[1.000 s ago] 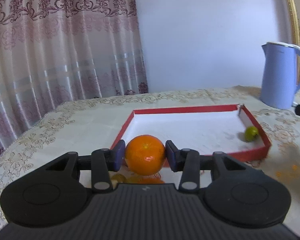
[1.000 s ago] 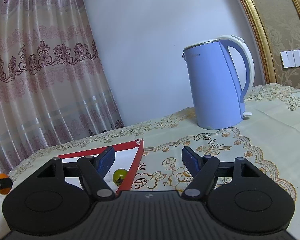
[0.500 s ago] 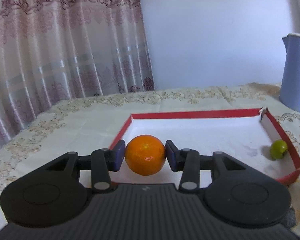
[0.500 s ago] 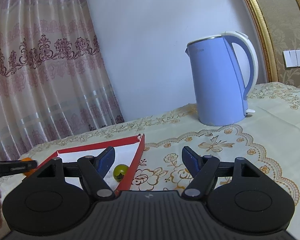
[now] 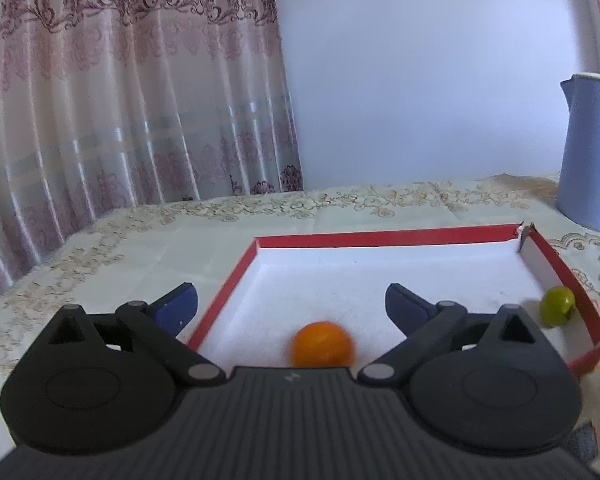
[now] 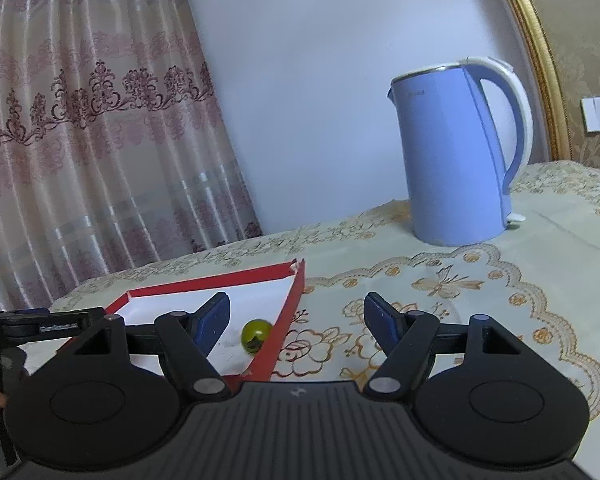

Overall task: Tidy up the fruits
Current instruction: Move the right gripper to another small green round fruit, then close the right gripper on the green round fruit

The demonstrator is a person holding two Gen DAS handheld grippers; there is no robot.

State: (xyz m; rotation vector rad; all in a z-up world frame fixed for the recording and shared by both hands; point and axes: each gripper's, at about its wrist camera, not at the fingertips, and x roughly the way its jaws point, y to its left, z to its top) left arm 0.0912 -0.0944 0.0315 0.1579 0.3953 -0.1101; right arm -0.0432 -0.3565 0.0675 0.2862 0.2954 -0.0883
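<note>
Your left tool (image 5: pixel 291 304) has just been opening its jaws: they stand spread wide, and the orange (image 5: pixel 322 344) that lies between them is free of both pads. It shows blurred, low in the near part of the red-rimmed tray (image 5: pixel 384 237), on the tray's white floor close to the near-left corner. The left pad hangs outside the tray's left wall, over the patterned cloth of the desk (image 5: pixel 140 248); the right pad hangs over the tray's white floor. Further right in the same view, the small green fruit (image 5: pixel 557 310) lies in the tray just beside its right wall. The blue kettle (image 5: pixel 592 152) stands beyond the tray's far-right corner, cut off by the edge of the view.

Your right tool (image 6: pixel 297 322) is released too, jaws parted and gripping nothing. Its left pad sits over the tray's interior and its right pad over the embroidered cloth, with the tray's right wall running between them. The green fruit lies between the pads in this view, just inside that wall. At the far left edge of the right wrist view, part of your left tool reaches in.
</note>
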